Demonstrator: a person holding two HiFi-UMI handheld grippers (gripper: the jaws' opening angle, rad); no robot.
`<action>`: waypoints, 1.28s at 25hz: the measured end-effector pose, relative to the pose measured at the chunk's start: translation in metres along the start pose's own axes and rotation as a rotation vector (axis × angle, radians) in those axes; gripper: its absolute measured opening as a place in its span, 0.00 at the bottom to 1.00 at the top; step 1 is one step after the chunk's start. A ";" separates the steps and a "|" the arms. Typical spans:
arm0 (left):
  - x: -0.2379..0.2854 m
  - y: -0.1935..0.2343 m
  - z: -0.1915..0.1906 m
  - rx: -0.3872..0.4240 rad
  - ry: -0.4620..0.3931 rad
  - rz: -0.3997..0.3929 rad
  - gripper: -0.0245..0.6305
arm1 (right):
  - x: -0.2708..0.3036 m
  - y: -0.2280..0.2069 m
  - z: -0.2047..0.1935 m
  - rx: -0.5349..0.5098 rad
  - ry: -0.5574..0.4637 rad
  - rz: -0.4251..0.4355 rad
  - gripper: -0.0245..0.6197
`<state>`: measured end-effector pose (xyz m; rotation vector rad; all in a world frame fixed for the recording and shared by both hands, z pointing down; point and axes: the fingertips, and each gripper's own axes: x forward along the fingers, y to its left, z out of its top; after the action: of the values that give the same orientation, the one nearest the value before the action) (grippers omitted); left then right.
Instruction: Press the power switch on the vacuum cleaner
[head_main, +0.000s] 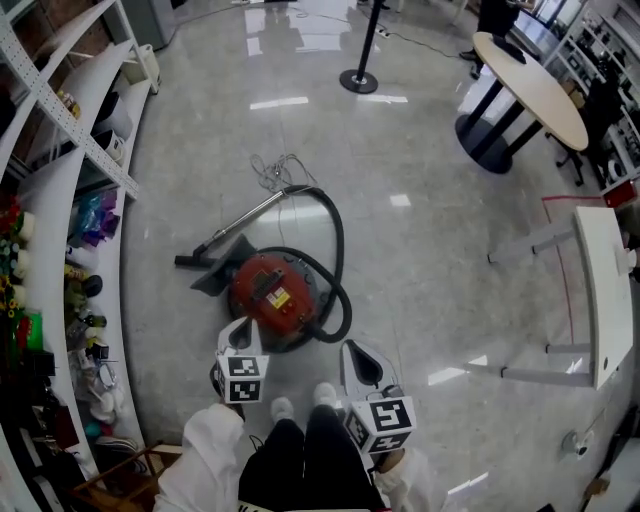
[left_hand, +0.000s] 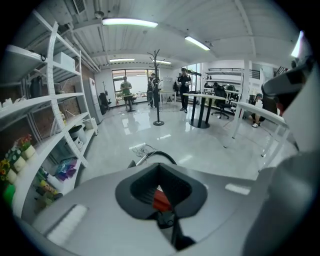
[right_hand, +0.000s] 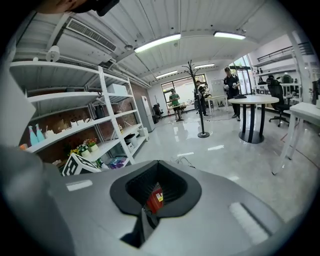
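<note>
Both grippers held low before the body, closed and empty

The left gripper and right gripper hang side by side, aimed forward and down, the left slightly further ahead. Each one's fingers meet at the tips with nothing gripped. White sleeves run back behind the marker cubes, and dark-trousered legs stand between them.
</note>
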<state>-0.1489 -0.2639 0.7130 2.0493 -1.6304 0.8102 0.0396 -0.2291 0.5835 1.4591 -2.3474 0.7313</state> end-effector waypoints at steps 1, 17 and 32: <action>-0.009 0.003 0.006 -0.008 -0.013 0.008 0.04 | -0.003 0.002 0.006 -0.006 -0.008 -0.001 0.04; -0.128 0.029 0.099 -0.015 -0.218 0.074 0.04 | -0.045 0.026 0.076 -0.069 -0.099 0.018 0.04; -0.209 0.025 0.171 0.005 -0.392 0.080 0.04 | -0.072 0.038 0.130 -0.109 -0.181 0.058 0.04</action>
<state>-0.1719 -0.2228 0.4456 2.2645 -1.9230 0.4537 0.0417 -0.2335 0.4308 1.4706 -2.5298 0.4940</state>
